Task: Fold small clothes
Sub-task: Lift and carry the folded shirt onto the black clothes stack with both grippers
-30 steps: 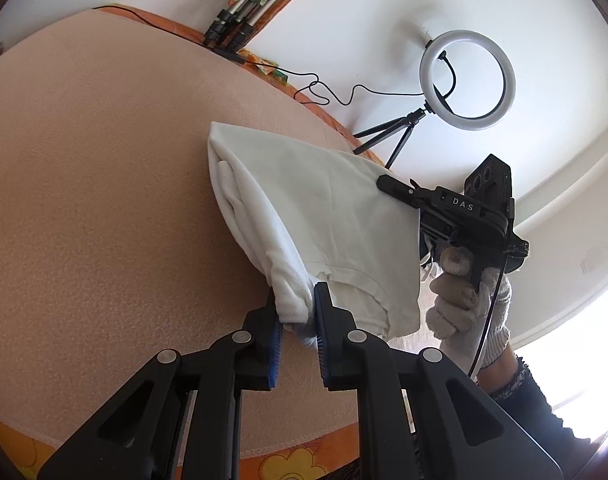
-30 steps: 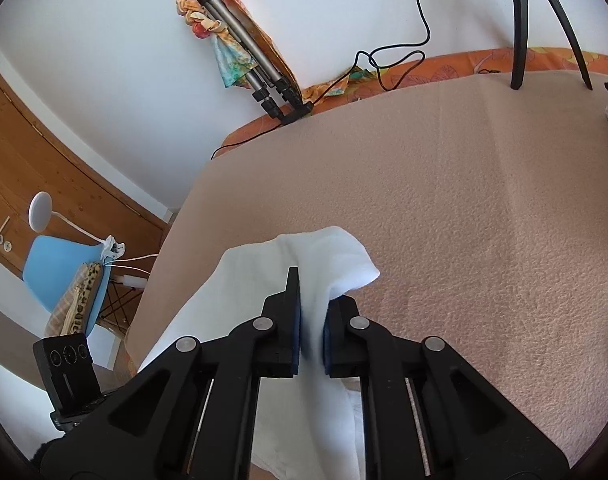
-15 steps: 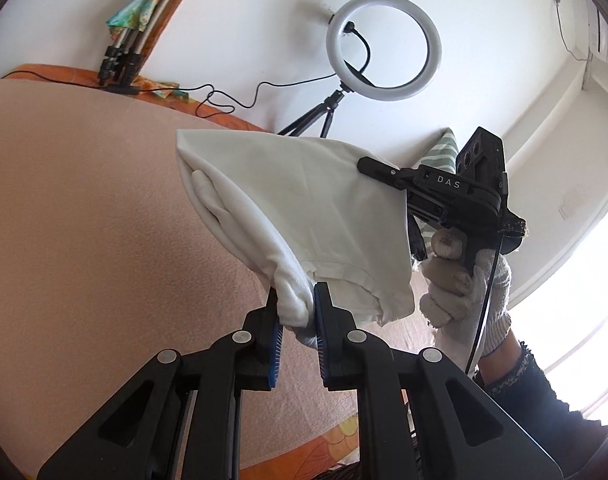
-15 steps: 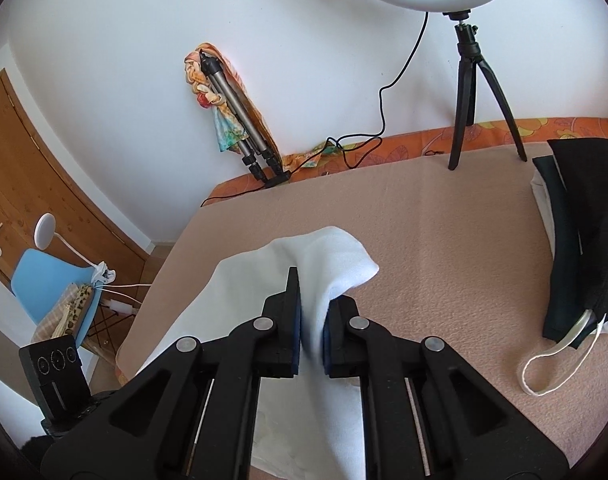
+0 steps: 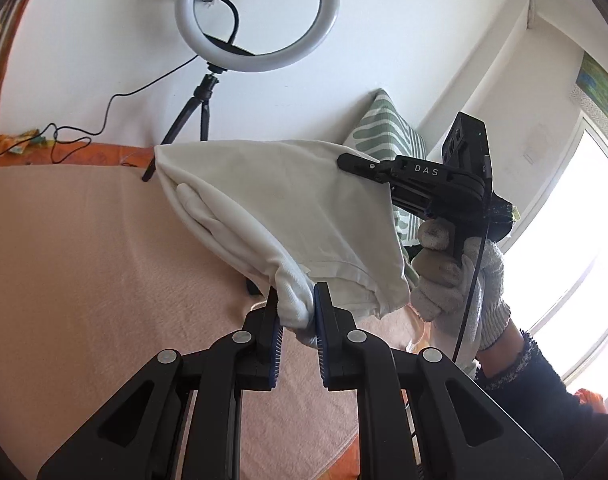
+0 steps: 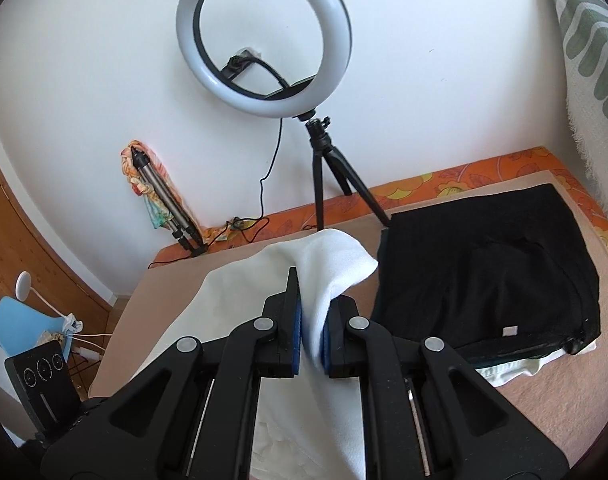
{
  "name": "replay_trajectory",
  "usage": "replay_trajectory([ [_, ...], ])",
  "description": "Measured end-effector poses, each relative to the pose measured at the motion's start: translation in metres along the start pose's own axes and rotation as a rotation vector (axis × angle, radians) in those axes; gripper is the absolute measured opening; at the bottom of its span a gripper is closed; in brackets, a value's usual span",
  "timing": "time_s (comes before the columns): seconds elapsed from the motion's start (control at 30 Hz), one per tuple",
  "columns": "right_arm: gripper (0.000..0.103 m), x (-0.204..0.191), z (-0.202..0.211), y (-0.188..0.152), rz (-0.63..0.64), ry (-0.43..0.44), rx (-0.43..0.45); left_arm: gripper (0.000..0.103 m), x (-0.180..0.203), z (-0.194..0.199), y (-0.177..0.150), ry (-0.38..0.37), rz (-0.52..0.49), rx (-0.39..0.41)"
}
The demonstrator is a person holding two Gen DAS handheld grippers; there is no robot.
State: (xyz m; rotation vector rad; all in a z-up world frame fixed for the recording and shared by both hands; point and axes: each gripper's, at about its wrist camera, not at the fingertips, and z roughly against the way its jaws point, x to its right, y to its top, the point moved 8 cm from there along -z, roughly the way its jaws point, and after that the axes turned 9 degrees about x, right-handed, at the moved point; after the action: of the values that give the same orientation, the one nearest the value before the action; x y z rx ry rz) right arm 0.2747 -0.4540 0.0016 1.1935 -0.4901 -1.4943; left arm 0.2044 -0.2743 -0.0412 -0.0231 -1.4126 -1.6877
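Note:
A folded white garment (image 5: 288,204) hangs in the air above the peach bed cover (image 5: 84,280), held by both grippers. My left gripper (image 5: 296,312) is shut on its near bunched corner. My right gripper (image 6: 311,320) is shut on another corner of the same white garment (image 6: 327,264); it also shows in the left wrist view (image 5: 419,184), held by a gloved hand at the right. The cloth stretches between the two grippers.
A pile of folded black clothes (image 6: 483,272) over a white piece lies on the bed at the right. A ring light on a tripod (image 6: 264,40) stands at the bed's far edge by the wall. A striped green pillow (image 6: 583,40) leans at the right.
Both grippers have lifted the white garment off the bed and carried it right, toward the black pile and the ring light. Both stay shut on it.

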Motion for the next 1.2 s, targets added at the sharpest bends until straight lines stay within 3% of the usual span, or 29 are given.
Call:
replay_trajectory([
  [0.27,0.009,0.078,0.013,0.054,-0.015,-0.068,0.068,0.013,0.034,-0.082,0.011,-0.030,-0.073,-0.034],
  [0.57,0.009,0.148,-0.008,0.094,-0.038,-0.104,0.102,0.013,0.038,-0.149,0.014,-0.032,-0.113,-0.046],
  [0.93,0.009,0.242,-0.069,0.067,-0.189,-0.124,0.009,0.013,-0.002,-0.182,-0.020,0.031,-0.086,-0.126],
  [1.0,0.009,0.256,-0.075,0.060,-0.190,-0.167,-0.007,0.013,-0.004,-0.181,-0.024,0.035,-0.096,-0.136],
  [1.1,0.023,0.273,-0.082,0.052,-0.200,-0.228,-0.038,0.013,-0.005,-0.180,-0.026,0.040,-0.085,-0.140],
  [1.17,0.033,0.287,-0.082,0.052,-0.197,-0.318,-0.037,0.013,-0.005,-0.184,-0.026,0.046,-0.077,-0.143],
  [1.2,0.033,0.294,-0.081,0.052,-0.184,-0.372,-0.041,0.016,-0.004,-0.182,-0.027,0.049,-0.075,-0.146],
])
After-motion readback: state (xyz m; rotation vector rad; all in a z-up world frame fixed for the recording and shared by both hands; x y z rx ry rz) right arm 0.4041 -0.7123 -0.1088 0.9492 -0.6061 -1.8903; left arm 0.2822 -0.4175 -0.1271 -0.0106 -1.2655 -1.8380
